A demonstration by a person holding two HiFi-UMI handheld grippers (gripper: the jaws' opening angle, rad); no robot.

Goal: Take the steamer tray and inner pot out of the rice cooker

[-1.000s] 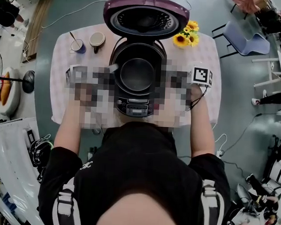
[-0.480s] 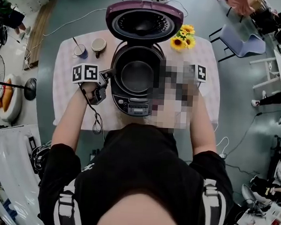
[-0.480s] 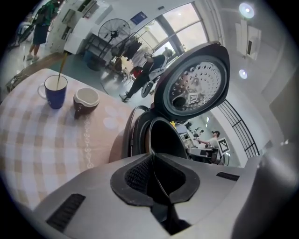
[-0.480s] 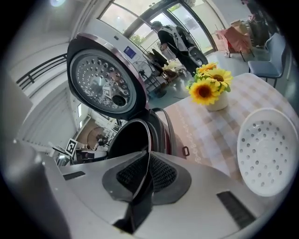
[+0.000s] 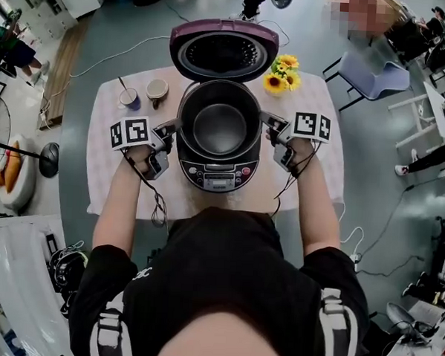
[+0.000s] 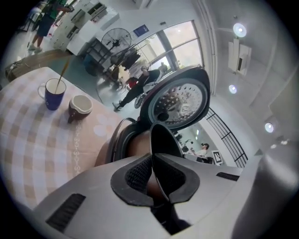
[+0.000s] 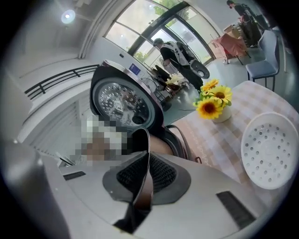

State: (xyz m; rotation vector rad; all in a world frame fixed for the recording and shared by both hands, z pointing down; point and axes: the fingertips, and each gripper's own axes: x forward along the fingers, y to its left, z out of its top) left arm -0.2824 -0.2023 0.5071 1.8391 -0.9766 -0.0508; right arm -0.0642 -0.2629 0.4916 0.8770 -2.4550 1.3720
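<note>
Though thin-rimmed — round, dark inner pot

Head looks down; gripper views share cooker.

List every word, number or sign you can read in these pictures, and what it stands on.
None can be read.
Rice cooker control panel: print too small.
Blue sign in the background: blurred.
Blue label on the cooker lid: blurred.
Left marker cube, right marker cube: square patterns, no letters.
</note>
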